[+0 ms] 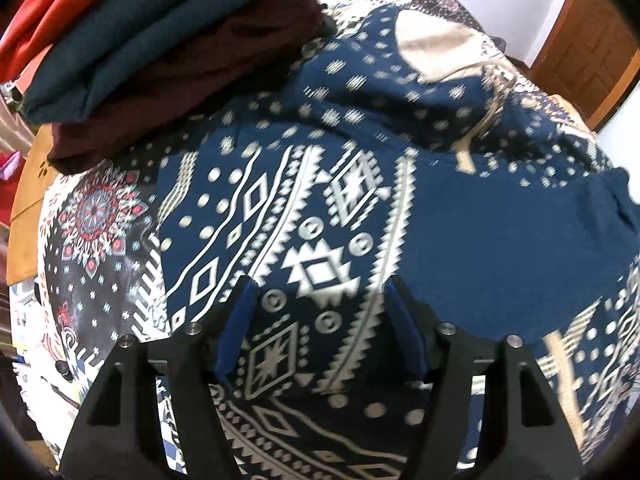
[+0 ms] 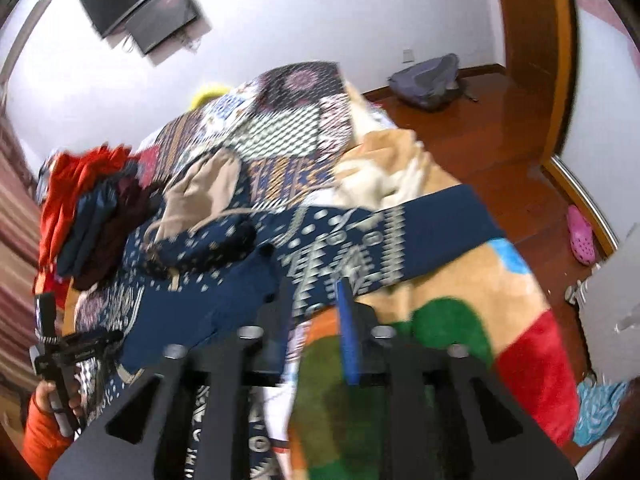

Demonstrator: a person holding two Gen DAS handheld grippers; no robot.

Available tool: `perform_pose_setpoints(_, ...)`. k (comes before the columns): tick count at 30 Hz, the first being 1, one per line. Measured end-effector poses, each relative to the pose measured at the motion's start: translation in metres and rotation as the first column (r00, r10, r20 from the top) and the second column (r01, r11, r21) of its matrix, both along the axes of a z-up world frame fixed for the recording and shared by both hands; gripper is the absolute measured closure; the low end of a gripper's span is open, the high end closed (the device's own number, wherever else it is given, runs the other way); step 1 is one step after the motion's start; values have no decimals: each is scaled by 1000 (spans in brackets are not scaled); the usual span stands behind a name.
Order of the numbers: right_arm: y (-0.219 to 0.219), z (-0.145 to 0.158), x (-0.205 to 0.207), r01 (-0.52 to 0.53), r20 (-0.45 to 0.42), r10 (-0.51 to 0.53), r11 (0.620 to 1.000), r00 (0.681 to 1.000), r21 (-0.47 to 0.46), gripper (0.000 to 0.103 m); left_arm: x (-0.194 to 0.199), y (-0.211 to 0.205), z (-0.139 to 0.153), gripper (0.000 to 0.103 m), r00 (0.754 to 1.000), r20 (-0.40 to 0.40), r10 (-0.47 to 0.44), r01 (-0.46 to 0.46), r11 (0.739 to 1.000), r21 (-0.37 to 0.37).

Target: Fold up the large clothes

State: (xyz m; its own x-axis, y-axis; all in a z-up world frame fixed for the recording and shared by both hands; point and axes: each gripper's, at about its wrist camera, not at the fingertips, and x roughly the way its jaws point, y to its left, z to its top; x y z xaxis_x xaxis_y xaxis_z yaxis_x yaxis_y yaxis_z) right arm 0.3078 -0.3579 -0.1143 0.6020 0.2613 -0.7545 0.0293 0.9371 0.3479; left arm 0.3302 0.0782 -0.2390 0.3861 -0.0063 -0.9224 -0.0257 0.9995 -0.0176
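Patterned bedspread (image 1: 96, 216) (blurred), wooden floor (image 2: 520, 184).

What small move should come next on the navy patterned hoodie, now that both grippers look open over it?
Probably close the right gripper on the sleeve stretched toward the bed's edge and fold it inward. The navy patterned hoodie lies spread on the bed, that sleeve juts out over the colourful blanket, and the left gripper hovers open above the body, holding nothing.

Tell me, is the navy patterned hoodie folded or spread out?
Partly folded: the hoodie has one plain-cuffed sleeve laid across its chest; the other sleeve lies outstretched.
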Motion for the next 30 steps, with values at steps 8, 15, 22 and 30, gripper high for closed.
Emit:
perform_pose_setpoints(8, -60, -31, 15, 175, -105, -158, 970, 982, 172, 41, 28, -41, 36, 38, 994, 87, -62, 66, 997, -44)
perform_pose_setpoints(15, -75, -69, 40, 232, -208, -180, 937, 961, 261, 41, 42, -79, 42, 37, 985, 110, -134, 142, 987, -69)
perform_pose_setpoints(22, -76, -93, 68, 261, -247, -186, 911, 951, 320, 45, 45, -94, 21, 37, 984, 60, -167, 172, 981, -87)
perform_pose_setpoints(30, -104, -113, 77, 413, -296, -317, 834, 901, 366, 92, 45, -83, 6, 37, 990, 22, -136, 138, 984, -117)
